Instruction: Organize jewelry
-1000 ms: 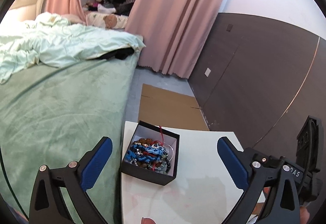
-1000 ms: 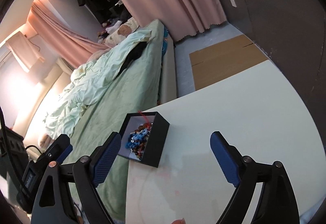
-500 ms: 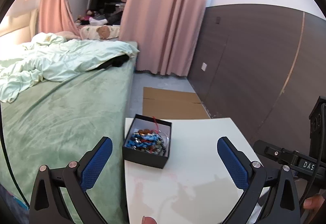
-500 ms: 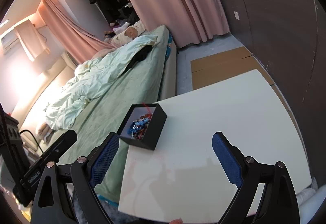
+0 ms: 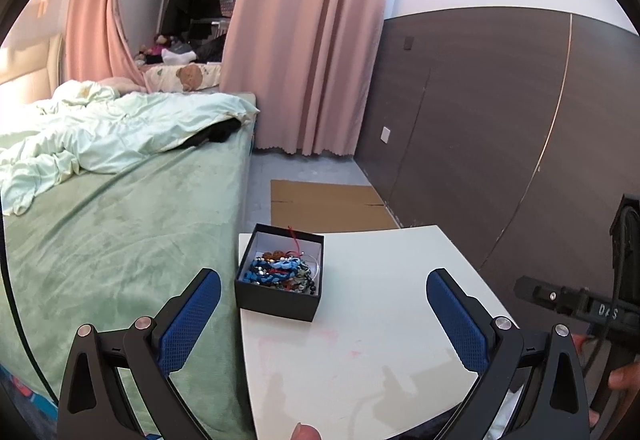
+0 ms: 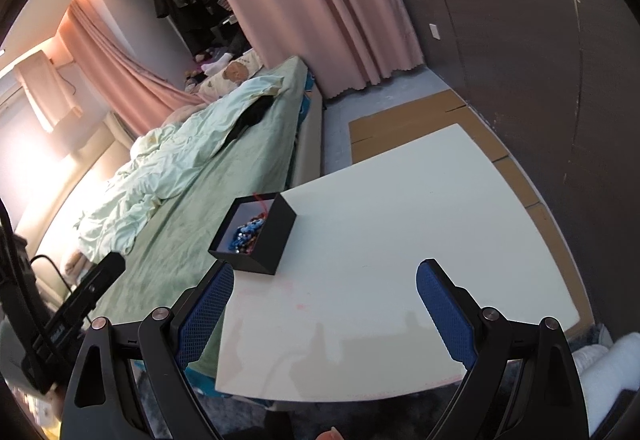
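A white desk stands beside a green bed. The black jewelry box sits at its bedside edge, ahead of both grippers, nearer the left gripper; the right gripper hangs back, both sets of fingers wide, empty.

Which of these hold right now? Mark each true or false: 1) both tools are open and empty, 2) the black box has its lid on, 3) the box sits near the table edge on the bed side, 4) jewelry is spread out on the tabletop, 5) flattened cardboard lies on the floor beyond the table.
1) True. The left tool and right tool are both spread wide with nothing between the fingers.
2) False. The black box is open, with a tangle of jewelry showing inside.
3) True. It sits at the white table edge beside the green bed.
4) False. All visible jewelry is inside the box.
5) True. The cardboard lies flat on the floor past the table.
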The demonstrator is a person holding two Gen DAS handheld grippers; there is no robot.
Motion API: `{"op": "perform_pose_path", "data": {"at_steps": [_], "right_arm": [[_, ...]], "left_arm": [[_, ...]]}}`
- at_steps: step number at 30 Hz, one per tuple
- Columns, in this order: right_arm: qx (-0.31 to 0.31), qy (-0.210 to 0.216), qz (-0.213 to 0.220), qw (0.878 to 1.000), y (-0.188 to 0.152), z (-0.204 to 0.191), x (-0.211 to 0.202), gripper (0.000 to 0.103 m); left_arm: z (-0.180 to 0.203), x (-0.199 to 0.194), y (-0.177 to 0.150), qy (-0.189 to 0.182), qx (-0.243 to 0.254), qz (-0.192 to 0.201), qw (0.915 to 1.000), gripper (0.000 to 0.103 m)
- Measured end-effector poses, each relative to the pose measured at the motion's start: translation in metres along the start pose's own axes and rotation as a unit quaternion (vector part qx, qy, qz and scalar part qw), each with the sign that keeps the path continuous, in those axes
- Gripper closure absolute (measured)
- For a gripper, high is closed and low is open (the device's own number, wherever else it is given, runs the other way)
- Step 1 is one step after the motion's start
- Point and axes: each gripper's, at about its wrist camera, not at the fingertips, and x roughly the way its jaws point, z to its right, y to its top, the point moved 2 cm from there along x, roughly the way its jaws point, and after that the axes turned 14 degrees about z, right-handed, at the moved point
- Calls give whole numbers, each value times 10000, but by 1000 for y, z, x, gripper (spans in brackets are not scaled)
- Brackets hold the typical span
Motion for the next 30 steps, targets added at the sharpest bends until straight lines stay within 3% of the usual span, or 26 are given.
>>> {"op": "perform_pose_path", "data": {"at_steps": [30], "right_arm": [[-111,2,128,9999,3,-4,-2,10]], "left_arm": [[6,-1,-1,-19,38,52,10000,0]]}}
